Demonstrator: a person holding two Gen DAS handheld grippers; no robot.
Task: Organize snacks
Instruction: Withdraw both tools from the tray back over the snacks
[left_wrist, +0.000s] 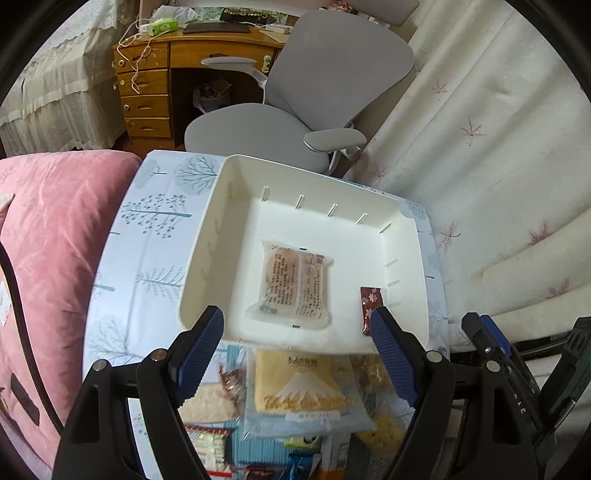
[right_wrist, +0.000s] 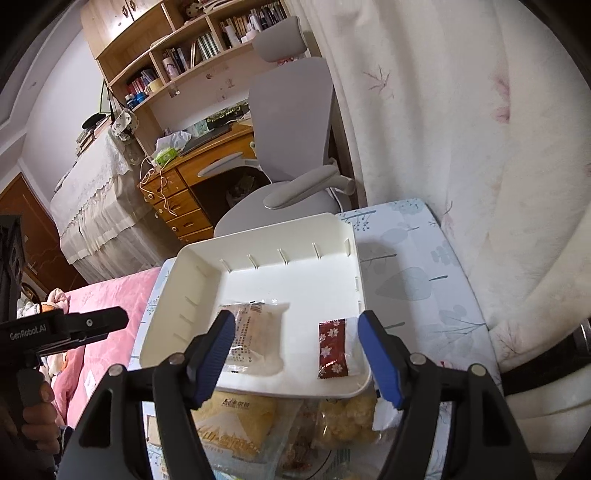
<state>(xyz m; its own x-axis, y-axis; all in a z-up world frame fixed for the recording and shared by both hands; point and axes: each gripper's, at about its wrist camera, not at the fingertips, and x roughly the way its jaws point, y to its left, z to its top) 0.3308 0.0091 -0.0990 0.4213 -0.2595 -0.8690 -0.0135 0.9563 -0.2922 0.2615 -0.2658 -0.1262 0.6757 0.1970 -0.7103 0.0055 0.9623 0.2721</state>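
A white tray (left_wrist: 207, 236) sits on a table with a tree-print cloth (left_wrist: 147, 236). In it lie a clear bread packet (left_wrist: 291, 284) and a small dark red sachet (left_wrist: 369, 306). My left gripper (left_wrist: 297, 354) is open and empty, above the tray's near edge. A pile of snack packets lies in front of the tray, with a yellow mountain-print packet (left_wrist: 303, 391) on top. In the right wrist view my right gripper (right_wrist: 295, 354) is open and empty over the tray (right_wrist: 177, 291), with the bread packet (right_wrist: 258, 332) and red sachet (right_wrist: 332, 347) between its fingers.
A pink quilt (left_wrist: 55, 229) lies left of the table. A grey office chair (left_wrist: 295, 110) and a wooden desk (left_wrist: 155, 74) stand behind it. A white floral curtain (left_wrist: 498, 147) hangs at the right. The left gripper's handle (right_wrist: 62, 328) shows at the right wrist view's left edge.
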